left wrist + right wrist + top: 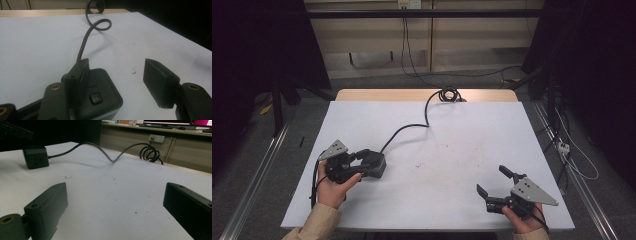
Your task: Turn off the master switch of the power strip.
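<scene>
Black Jaws Over a Cabled Power Cube

Nearest the lens in the left gripper view, the left gripper (115, 82) stands spread wide, one jaw resting over the dark power cube (102, 95), the other well clear to the side. That view alone shows the cube's round top button. From above, the cube (374, 165) sits on the white table (452, 145), its cable (412, 127) running to a coil at the far edge. Right gripper (494, 182) gapes, holding nothing; its view shows the cube's socket face (36, 157).
</scene>
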Available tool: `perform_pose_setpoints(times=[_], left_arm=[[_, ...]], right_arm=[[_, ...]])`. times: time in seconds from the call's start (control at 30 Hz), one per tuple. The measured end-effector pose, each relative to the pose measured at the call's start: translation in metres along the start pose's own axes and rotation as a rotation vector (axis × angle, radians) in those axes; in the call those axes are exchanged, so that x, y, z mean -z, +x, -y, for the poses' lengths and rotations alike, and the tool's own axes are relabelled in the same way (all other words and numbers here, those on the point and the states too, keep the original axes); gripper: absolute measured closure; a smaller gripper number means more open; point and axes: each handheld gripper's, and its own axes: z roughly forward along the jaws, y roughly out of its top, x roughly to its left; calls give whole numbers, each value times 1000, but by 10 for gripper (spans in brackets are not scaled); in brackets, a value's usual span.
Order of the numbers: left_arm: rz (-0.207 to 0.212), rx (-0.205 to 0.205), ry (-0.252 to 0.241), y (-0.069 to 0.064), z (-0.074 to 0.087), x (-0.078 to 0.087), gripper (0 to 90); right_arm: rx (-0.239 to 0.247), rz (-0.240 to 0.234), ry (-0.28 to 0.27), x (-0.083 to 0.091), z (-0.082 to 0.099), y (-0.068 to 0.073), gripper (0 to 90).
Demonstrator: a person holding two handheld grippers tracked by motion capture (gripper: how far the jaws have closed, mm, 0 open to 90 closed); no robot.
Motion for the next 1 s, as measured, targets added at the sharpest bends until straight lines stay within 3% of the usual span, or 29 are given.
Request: perform_pose_setpoints(times=[0.5,0.83,1.0], left_arm=[[17,-26,6,-3,1,1,304],[22,-42,-30,-2,2,8,206],[33,-74,-37,-3,4,12,170]], right_arm=[[-1,-1,-3,0,-1,-1,52],[0,1,-2,1,-1,-1,52],[0,1,-2,1,0,-1,53]])
